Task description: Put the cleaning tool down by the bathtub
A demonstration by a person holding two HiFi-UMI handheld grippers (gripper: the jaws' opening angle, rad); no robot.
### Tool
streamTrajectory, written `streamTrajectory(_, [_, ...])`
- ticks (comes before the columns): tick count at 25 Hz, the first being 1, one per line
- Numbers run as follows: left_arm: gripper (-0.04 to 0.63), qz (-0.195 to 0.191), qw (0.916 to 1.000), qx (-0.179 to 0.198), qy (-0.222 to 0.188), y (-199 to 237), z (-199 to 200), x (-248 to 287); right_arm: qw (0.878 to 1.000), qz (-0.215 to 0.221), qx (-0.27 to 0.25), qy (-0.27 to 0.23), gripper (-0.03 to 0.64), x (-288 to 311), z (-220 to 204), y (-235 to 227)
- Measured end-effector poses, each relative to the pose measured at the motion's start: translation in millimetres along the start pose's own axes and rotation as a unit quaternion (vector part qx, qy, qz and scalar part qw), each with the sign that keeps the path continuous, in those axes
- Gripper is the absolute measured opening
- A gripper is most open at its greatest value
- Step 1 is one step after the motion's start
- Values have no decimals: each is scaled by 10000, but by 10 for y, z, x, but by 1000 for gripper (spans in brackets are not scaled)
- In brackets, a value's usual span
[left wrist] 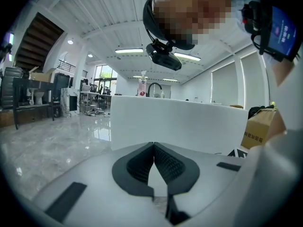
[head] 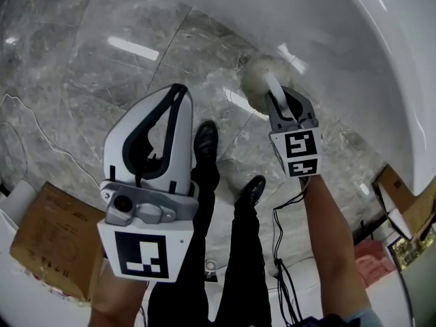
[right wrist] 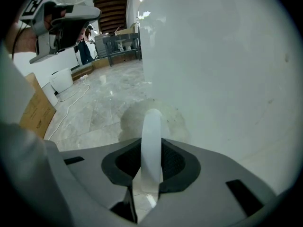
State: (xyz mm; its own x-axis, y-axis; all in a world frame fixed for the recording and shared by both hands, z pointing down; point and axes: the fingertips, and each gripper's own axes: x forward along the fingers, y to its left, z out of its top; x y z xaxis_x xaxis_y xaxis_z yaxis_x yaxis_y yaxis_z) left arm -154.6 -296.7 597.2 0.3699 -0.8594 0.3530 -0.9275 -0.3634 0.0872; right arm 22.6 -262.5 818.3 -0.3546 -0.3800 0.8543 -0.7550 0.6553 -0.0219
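right hand-held gripper (head: 285,104): clamped on cleaning tool (head: 257,79) handle
tool head: just beside bathtub (head: 320,33) wall
left hand-held gripper (head: 178,90): closed, empty

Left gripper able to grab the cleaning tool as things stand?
Probably not yet: the left gripper is shut and off to the side, and the right gripper clamps the handle of the cleaning tool by the bathtub.

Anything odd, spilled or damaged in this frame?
Nothing spilled or damaged. The round pad of the cleaning tool looks yellowish and dingy against the white bathtub; the right gripper grips its handle.
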Motion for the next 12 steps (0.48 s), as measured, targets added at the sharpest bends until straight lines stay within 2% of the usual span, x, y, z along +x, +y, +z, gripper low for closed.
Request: streamTrajectory(12, [17, 103, 9998, 87, 154, 102, -273, 97, 9993, 179, -103, 320, 95, 487, -315, -32])
